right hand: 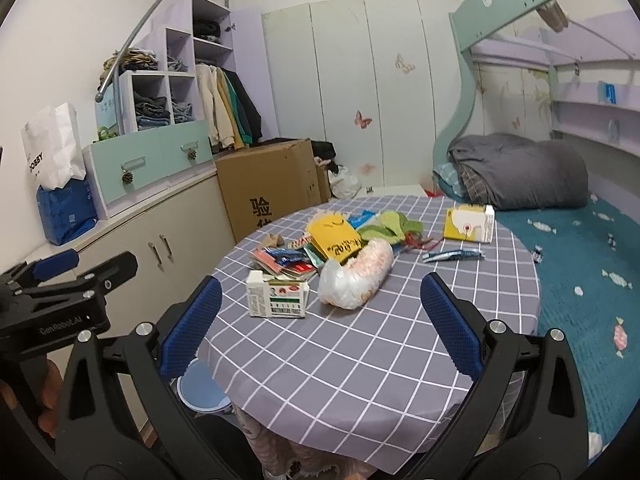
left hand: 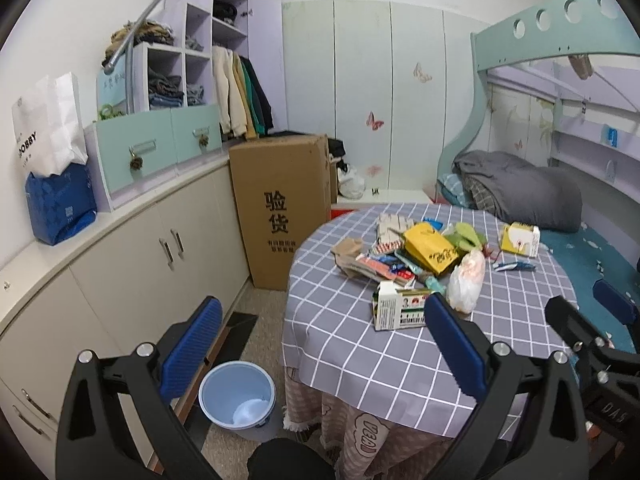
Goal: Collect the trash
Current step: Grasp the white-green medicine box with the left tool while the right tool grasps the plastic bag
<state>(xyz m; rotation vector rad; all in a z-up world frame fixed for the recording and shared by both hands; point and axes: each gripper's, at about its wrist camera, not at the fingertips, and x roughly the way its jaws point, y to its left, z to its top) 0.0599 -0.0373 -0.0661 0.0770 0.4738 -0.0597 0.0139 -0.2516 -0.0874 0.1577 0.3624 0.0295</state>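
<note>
Both grippers, left and right, hang with jaws spread wide and empty, short of the trash heaped mid-table. Nearest lie a white carton and, just beside it, a crumpled plastic bag; the bin stands on the floor left of the table. The carton looks light and stiff, best pinched across its flat sides, while the bag seems soft and slippery, so take a bunched fold
</note>
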